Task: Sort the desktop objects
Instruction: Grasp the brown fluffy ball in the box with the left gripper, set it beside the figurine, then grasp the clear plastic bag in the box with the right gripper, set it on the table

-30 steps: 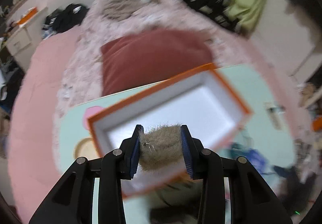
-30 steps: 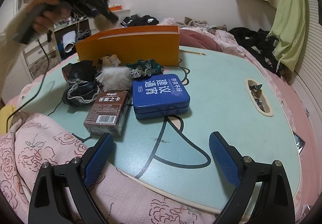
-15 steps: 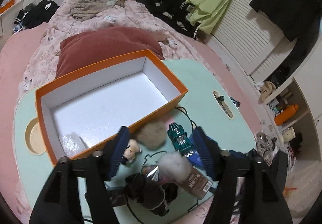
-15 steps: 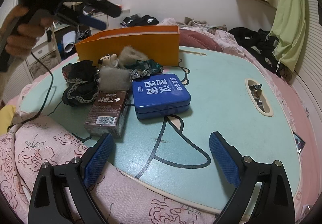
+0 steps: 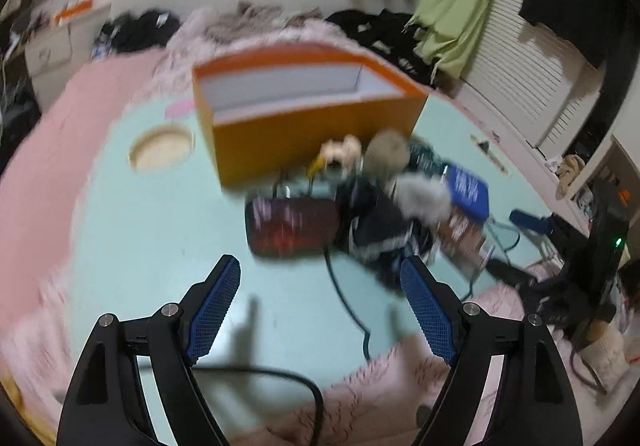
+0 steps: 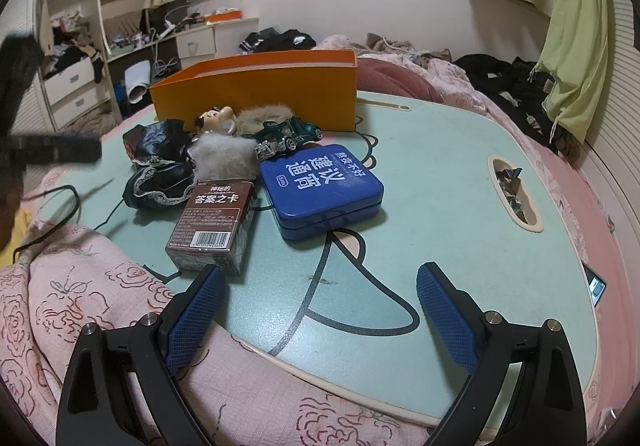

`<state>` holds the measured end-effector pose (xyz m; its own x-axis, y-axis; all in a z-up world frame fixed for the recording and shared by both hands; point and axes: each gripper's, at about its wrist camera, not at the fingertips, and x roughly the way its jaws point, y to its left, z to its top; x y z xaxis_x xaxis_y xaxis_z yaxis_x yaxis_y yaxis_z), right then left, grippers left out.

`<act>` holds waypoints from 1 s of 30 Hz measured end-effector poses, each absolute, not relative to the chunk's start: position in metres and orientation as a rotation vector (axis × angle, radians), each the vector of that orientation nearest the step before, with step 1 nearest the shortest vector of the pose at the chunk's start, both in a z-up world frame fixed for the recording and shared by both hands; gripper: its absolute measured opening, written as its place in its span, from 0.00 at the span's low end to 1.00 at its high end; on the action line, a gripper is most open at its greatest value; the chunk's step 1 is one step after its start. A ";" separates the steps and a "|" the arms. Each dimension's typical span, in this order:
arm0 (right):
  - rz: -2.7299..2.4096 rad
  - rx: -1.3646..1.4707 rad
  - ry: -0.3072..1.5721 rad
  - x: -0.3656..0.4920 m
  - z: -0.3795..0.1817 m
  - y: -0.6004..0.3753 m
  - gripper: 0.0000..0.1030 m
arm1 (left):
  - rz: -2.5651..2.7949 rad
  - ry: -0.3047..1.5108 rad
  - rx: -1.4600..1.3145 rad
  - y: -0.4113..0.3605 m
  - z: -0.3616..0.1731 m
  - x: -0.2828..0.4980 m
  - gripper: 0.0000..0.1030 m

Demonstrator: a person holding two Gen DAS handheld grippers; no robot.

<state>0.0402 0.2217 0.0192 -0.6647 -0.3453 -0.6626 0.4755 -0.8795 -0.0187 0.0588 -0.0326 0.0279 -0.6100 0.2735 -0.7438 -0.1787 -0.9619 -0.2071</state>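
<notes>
The things I'm sorting lie in a heap on the mint-green table (image 6: 440, 173), just in front of the orange box (image 6: 256, 93): a tan fur ball (image 6: 262, 114) and a small doll (image 6: 216, 118) right against the box wall, a green toy car (image 6: 286, 135) beside them, a grey fur ball (image 6: 224, 159) touching black lacy cloth (image 6: 160, 173), then a brown card box (image 6: 216, 226) and a blue tin (image 6: 320, 185) nearer me. In my blurred left view a dark red case (image 5: 290, 224) sits left of the cloth. My left gripper (image 5: 320, 300) has just been opening; its jaws stand apart over bare table, nothing between them. My right gripper (image 6: 320, 310) is spread wide too, empty, its left pad (image 6: 196, 312) near the card box.
</notes>
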 end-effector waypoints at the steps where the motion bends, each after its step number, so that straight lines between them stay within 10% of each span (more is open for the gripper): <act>1: -2.501 0.941 0.263 0.040 0.019 0.222 0.94 | 2.600 -0.153 -1.263 -0.029 0.018 0.057 0.80; 6: -2.503 0.944 0.261 0.039 0.018 0.222 0.95 | 2.714 0.094 -1.291 0.002 -0.006 0.051 1.00; 23: -2.475 0.921 0.235 0.040 0.022 0.225 0.95 | 2.742 0.031 -1.258 -0.003 -0.007 0.053 1.00; 30: -2.256 0.801 0.036 0.001 0.110 0.192 0.86 | 2.745 0.030 -1.253 -0.004 -0.007 0.055 1.00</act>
<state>0.0007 0.1922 0.1097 -0.5395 -0.6319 -0.5564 0.6494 -0.7330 0.2027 0.0550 -0.0039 -0.0073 -0.6489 0.1045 -0.7537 -0.1208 -0.9921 -0.0335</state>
